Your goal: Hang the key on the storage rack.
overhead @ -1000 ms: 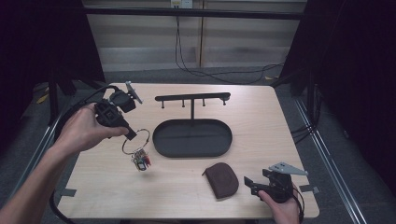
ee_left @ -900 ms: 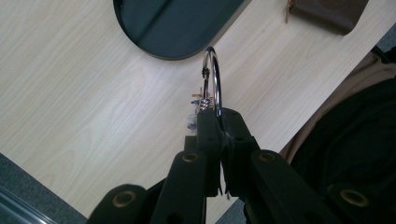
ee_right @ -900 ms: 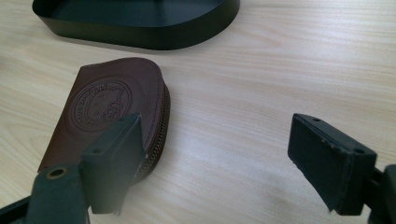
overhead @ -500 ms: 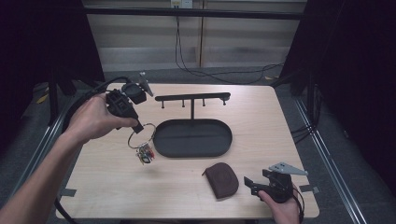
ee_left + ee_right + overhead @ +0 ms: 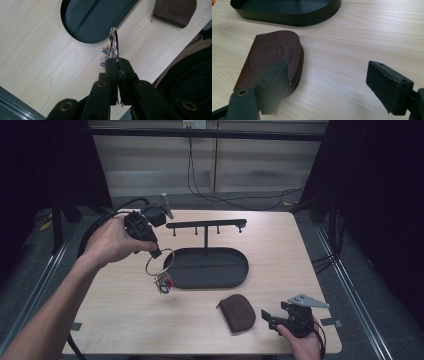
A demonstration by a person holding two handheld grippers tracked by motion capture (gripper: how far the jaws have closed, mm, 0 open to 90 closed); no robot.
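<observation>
Pale wood table [image 5: 125, 320]; left tool [image 5: 159, 256] grips key ring [image 5: 160, 262], right tool [image 5: 267, 317] gaping, perhaps empty.

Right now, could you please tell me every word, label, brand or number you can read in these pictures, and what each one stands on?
No text can be read.
Brown leather zip pouch: a round embossed seal with lettering around its rim, too faint and blurred to read.
Small coloured tags hanging from the metal key ring: too small to tell whether they bear print.
Black oval metal tray with its hook rail: no marking visible.
</observation>
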